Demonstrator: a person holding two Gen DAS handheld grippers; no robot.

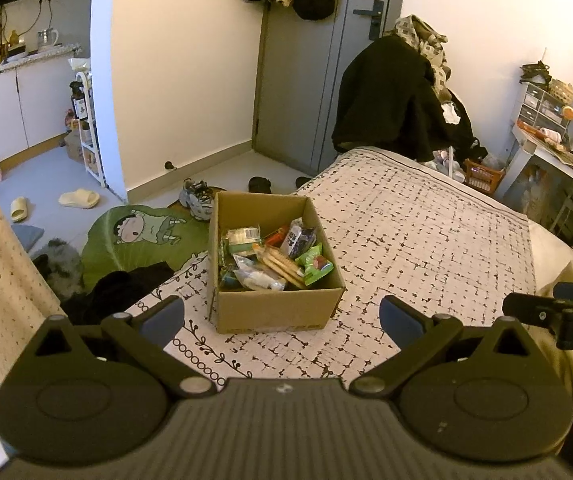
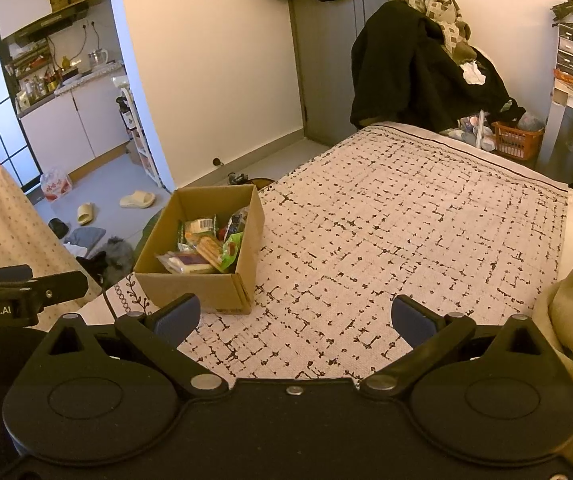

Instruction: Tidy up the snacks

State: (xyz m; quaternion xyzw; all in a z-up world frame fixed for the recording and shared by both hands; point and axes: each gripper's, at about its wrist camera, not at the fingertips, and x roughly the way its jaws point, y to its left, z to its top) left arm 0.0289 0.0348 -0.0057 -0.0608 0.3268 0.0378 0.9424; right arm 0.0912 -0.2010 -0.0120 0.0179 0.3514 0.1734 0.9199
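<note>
Left gripper hangs with fingers spread wide and empty just short of the open brown cardboard box of wrapped snacks on the patterned bed, while right gripper, likewise apart, sits right of that box.

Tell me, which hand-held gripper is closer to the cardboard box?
Left. The left hand-held gripper faces the cardboard box head-on; the right hand-held gripper sits further right, the box off its left finger.
</note>
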